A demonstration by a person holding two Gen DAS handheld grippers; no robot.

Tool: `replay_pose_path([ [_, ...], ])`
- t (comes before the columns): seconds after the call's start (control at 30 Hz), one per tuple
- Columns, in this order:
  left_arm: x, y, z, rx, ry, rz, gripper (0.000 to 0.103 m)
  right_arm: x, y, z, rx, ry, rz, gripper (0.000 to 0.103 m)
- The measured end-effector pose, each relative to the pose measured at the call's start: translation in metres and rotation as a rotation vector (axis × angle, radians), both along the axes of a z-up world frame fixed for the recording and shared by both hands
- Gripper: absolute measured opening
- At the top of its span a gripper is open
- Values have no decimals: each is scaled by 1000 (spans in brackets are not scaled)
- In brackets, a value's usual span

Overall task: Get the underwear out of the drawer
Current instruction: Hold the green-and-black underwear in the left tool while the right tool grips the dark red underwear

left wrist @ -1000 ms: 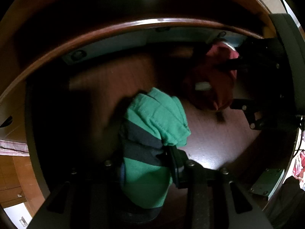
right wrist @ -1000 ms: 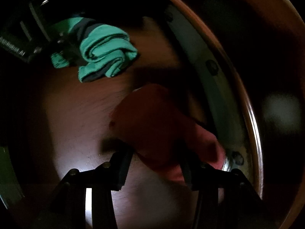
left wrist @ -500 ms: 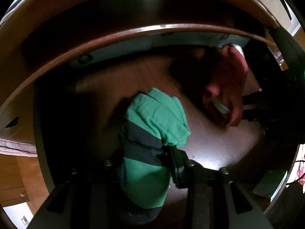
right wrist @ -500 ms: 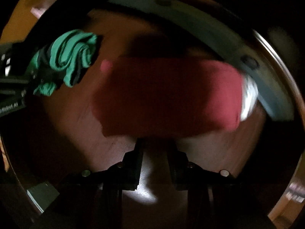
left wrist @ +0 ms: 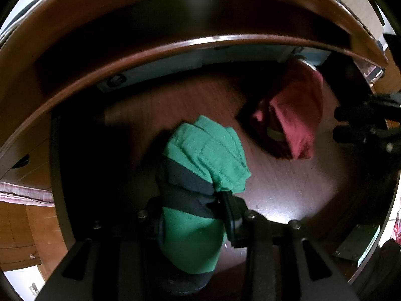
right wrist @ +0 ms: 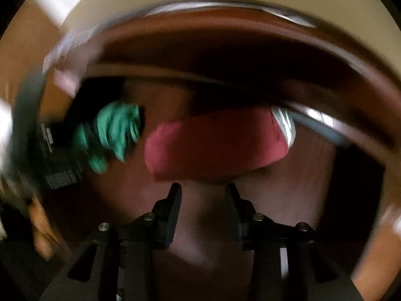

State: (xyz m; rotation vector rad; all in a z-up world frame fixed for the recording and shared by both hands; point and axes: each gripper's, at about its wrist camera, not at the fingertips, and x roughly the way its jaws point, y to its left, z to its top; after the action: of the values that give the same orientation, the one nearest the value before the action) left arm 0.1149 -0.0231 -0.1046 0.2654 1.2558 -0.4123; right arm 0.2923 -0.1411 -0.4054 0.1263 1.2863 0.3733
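Green underwear (left wrist: 200, 183) with dark bands is pinched tight in the left gripper (left wrist: 193, 215), bunched between its pads above the drawer (left wrist: 288, 190) floor, near the middle of the wooden bottom. Red underwear (right wrist: 213, 145) lies on the drawer floor toward the back edge, by the pale rail (a grey waistband shows at its end). The right gripper (right wrist: 203, 195) hangs just short of the red piece, its jaws having just been opening, spread apart with nothing between them; the pads do not touch the cloth. That view is blurred. From the left wrist, the red underwear sits near the back right corner.
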Motion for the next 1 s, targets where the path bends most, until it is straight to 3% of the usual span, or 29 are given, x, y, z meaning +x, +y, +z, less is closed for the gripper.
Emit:
replay_pose_path([
  [0.07, 0, 0, 1, -2, 0, 0, 35, -4, -1, 2, 125, 43, -157, 58],
  [0.2, 0, 1, 2, -9, 1, -1, 35, -22, -27, -12, 297, 79, -486, 59],
  [0.33, -1, 2, 3, -20, -3, 3, 35, -20, -7, -14, 249, 50, -690, 59],
  [0.4, -2, 2, 3, -24, -4, 3, 35, -18, 7, -24, 238, 52, -718, 58],
  [0.63, -4, 6, -5, -42, 0, 1, 36, 1, 47, -17, 117, 75, -861, 59],
  [0.73, -3, 5, -8, -48, 12, -2, 36, 11, 59, -13, 81, 45, -901, 59],
  [0.9, -2, 6, -10, -58, 19, -3, 37, 31, 82, -6, 5, 50, -842, 59],
  [1.0, -2, 8, -9, -62, 19, -2, 37, 37, 94, -2, -25, 52, -750, 49],
])
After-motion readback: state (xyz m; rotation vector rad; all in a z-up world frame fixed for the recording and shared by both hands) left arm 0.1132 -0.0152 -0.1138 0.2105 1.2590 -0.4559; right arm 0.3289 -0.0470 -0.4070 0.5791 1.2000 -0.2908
